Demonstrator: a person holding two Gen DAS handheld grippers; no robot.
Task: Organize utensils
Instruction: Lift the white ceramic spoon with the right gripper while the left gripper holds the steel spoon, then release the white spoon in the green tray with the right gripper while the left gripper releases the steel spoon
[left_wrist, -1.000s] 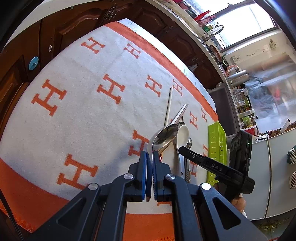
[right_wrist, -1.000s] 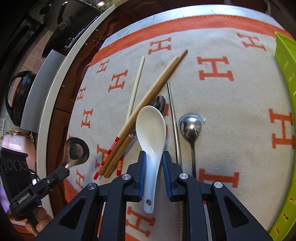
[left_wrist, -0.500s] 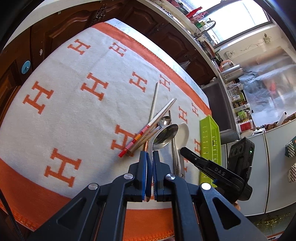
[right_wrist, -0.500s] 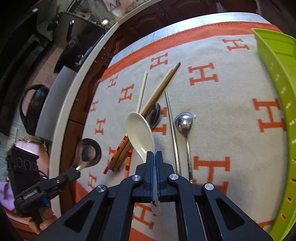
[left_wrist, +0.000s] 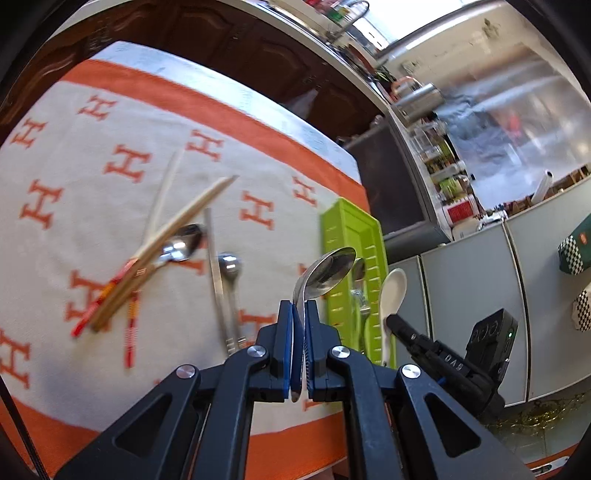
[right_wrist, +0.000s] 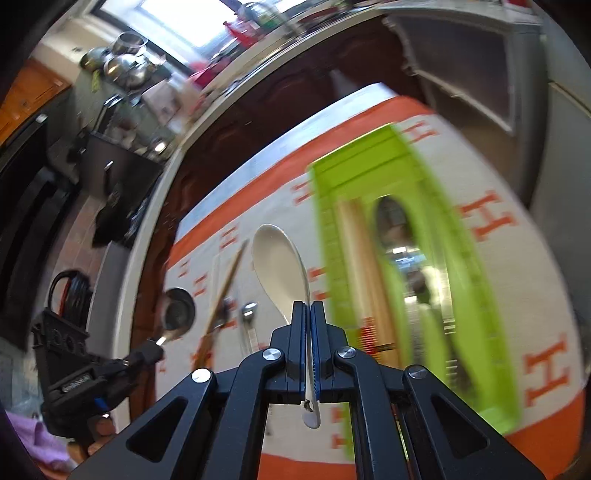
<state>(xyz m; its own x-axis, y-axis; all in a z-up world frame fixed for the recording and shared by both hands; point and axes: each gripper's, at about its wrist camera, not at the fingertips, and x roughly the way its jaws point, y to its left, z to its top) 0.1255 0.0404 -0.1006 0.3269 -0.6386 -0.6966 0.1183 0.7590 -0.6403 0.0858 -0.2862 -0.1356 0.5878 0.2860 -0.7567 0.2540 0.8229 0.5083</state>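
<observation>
Left gripper (left_wrist: 298, 354): pressed tight on the handle of a metal spoon (left_wrist: 327, 275), bowl raised above the cloth and seen in front of the green tray.
Right gripper (right_wrist: 308, 354): pinching the handle of a white ceramic spoon (right_wrist: 279, 267), bowl up and tilted leftward, handle end poking out below the pads.
Green tray (left_wrist: 349, 221): long, slotted, lying on the cloth at the bench's right side; in the right wrist view (right_wrist: 424, 177) heavily smeared, just to the right of the white spoon.
Tray contents: metal utensils in one lane, something pale and wooden in another, possibly chopsticks, though too blurred to be sure.
Cloth (left_wrist: 92, 221): cream with orange H marks and an orange border, spread over the bench.
Wooden chopsticks (left_wrist: 170, 240): lying diagonally on the cloth, red and yellow banded ends nearest the camera, crossing over a second metal spoon (left_wrist: 183, 240).
Pale chopstick (left_wrist: 164, 192): single, just left of the wooden pair, touching them low down.
Metal chopstick (left_wrist: 216, 273): straight on the cloth, touching a small metal spoon (left_wrist: 229, 264) on its right.
Spoons' place: both held spoons off the cloth, the white one nearer the tray's left wall, neither inside the tray.
Other gripper in each view: right one low at right in the left view, left one low at left in the right view.
</observation>
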